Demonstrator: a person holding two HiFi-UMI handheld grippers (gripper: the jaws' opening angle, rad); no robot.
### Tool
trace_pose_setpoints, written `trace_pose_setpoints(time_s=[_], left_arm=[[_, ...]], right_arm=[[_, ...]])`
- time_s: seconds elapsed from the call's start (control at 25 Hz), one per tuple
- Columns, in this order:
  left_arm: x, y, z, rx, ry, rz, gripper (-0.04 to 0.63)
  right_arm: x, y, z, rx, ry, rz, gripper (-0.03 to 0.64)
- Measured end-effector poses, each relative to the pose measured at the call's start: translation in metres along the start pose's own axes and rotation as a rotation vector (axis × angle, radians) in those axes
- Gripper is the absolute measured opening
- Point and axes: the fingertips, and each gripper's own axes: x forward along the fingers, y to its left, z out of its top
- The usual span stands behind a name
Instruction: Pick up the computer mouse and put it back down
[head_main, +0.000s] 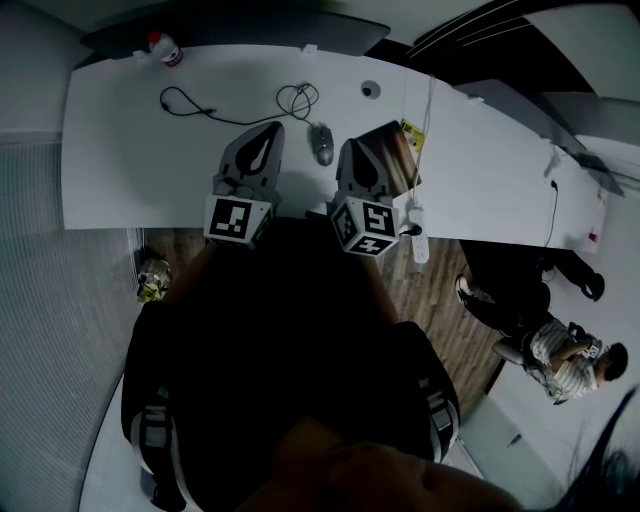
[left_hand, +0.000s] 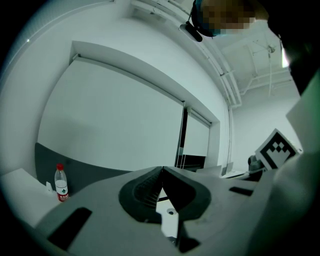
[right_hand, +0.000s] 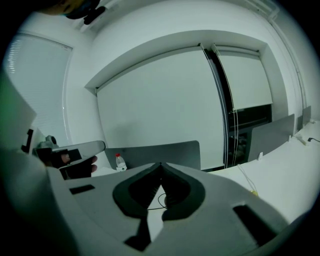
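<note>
Computer mouse (head_main: 323, 143) beside shut right tongs (head_main: 352, 145)

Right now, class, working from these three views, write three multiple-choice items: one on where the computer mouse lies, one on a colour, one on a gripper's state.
1. Where is the computer mouse?
A. On the white desk, between the left hand-held gripper and the right hand-held gripper
B. On the floor
C. On a chair

2. What colour is the bottle cap?
A. Blue
B. Red
C. Green

3. How do the right hand-held gripper's jaws stand?
A. Wide apart
B. Closed on the mouse
C. Closed, empty

Answers:
1 A, the head view shows it lying on the desk between them.
2 B, the cap shows red.
3 C, the jaw tips meet with nothing between.
</note>
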Motion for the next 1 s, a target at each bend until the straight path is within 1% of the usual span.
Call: trace_pose_setpoints(time_s=[0.2, 0.64, 0.76, 0.92, 1.0], left_arm=[[-0.0008, -0.0025, -0.0012, 0.001, 0.003, -0.005, 0.005], [-0.003, -0.0044, -0.0016, 0.0, 0.004, -0.005, 0.005], [-0.0028, -0.0036, 0.0012, 0.0, -0.015, -0.003, 0.005], [-0.0018, 0.0006, 0.0019, 0.026, -0.072, 0.015, 0.005], [-0.0022, 0.0002, 0.0013, 0.026, -0.055, 0.012, 0.005]], right_arm=[[-0.0022, 0.0033, -0.0046, -0.033, 0.01, 0.006, 0.0], [-0.0059, -0.0003, -0.0029, -0.047, -0.006, -0.006, 0.0], [-0.0052, 0.001, -0.0036, -0.042, -0.003, -0.001, 0.0], [-0.0054, 0.0016, -0.0051, -0.042, -0.004, 0.002, 0.0], [-0.0053, 0.0015, -0.0047, -0.041, -0.005, 0.001, 0.0]])
